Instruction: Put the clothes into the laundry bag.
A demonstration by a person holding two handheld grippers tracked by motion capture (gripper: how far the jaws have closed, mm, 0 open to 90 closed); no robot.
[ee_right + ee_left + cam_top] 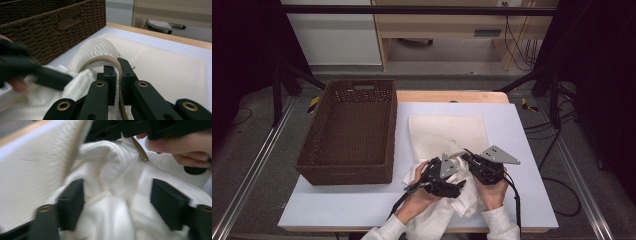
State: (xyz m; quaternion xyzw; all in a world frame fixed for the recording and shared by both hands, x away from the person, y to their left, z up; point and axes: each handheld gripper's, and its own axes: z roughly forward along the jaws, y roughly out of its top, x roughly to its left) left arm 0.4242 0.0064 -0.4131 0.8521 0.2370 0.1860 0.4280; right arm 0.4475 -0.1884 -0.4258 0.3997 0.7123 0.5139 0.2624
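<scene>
A rectangular basket [347, 132] of dark brown woven wicker is set on the left part of the pale blue table [522, 150], with a handle slot cut into its far wall. Nothing is seen inside it; its woven floor is bare.

Just right of the basket, a cream mesh bag [447, 131] with a fine waffle-like weave is laid flat on the table. Its near edge is lifted, and a tan zipper strip [117, 72] is run along that edge in an arch. A soft, smooth white cloth [437, 210] is bunched at the bag's mouth, in crumpled folds, and is trailed toward the near table edge.

The right gripper [472, 161] is clenched on the bag's zippered edge; in the right gripper view the strip and mesh are pinched between the two black jaws. The left gripper [452, 187] is released: in the left gripper view its jaws are spread wide apart, with the white cloth lying between them but not pressed by either pad. That view is blurred.
</scene>
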